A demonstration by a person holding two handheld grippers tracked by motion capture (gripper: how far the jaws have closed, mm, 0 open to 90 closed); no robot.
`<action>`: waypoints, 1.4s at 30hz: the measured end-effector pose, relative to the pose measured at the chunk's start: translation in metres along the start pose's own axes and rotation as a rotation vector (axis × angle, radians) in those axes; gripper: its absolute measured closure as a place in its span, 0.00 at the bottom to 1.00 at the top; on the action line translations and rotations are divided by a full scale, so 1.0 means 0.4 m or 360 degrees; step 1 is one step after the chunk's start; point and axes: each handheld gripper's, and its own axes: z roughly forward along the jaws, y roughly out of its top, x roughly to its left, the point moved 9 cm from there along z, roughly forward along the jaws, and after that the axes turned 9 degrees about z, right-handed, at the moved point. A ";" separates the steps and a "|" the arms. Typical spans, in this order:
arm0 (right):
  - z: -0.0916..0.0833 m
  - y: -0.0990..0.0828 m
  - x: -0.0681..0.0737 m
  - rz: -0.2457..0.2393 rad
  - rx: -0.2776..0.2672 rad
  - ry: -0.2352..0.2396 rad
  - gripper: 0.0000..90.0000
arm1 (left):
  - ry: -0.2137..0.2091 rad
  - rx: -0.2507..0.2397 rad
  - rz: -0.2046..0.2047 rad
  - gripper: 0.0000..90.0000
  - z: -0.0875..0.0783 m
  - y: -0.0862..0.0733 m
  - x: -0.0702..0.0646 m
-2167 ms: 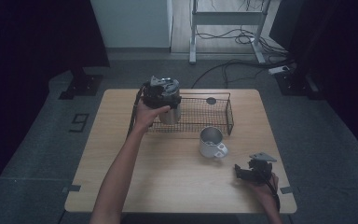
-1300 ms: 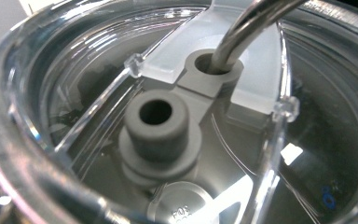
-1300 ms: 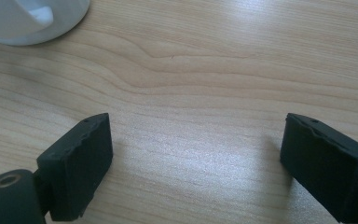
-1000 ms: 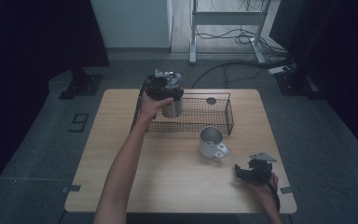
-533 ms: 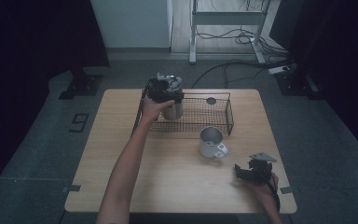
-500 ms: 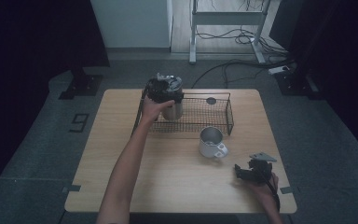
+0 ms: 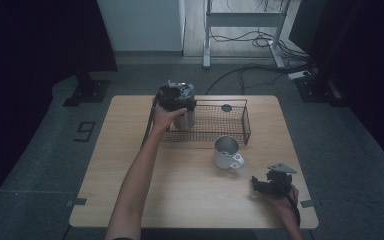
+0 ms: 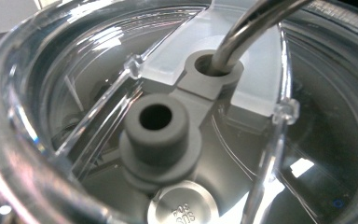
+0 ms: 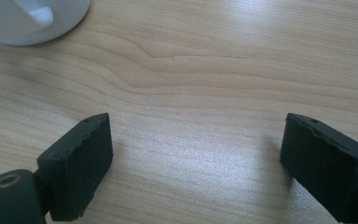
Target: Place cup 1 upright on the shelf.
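A steel tumbler point(image 7: 185, 119) with a clear lid point(image 8: 177, 116) stands upright in the left end of a black wire basket point(image 7: 246, 122). My left gripper point(image 7: 176, 96) sits on top of the tumbler, gripping it. Its jaws are hidden, and its camera looks straight onto the lid, where a metal rod point(image 8: 242, 32) goes into a grey socket. My right gripper point(image 7: 258, 183) rests on the table near the front right corner. It is open point(image 9: 196, 163) over bare wood, its fingers point(image 9: 77, 163) pointing toward a white mug point(image 7: 227, 152).
A small black round object point(image 7: 226, 107) lies in the far part of the basket. The white mug point(image 9: 28, 18) stands just in front of the basket, handle toward the right gripper. The wooden table point(image 7: 130, 165) has free room at left and front.
The left gripper and the tumbler have come down together into the left end of the basket. The right gripper has stayed where it was.
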 end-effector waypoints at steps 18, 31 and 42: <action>0.000 0.000 0.000 0.0000 0.0000 0.0000 0.10 | 0.0041 0.0079 -0.0016 0.04 0.051 -0.057 0.003; 0.000 0.000 0.000 0.0001 0.0000 0.0000 0.10 | 0.0064 0.0110 -0.0040 0.04 0.076 -0.088 -0.002; 0.000 0.000 0.000 0.0000 0.0000 -0.0001 0.10 | 0.0075 0.0111 -0.0006 0.04 0.076 -0.098 -0.010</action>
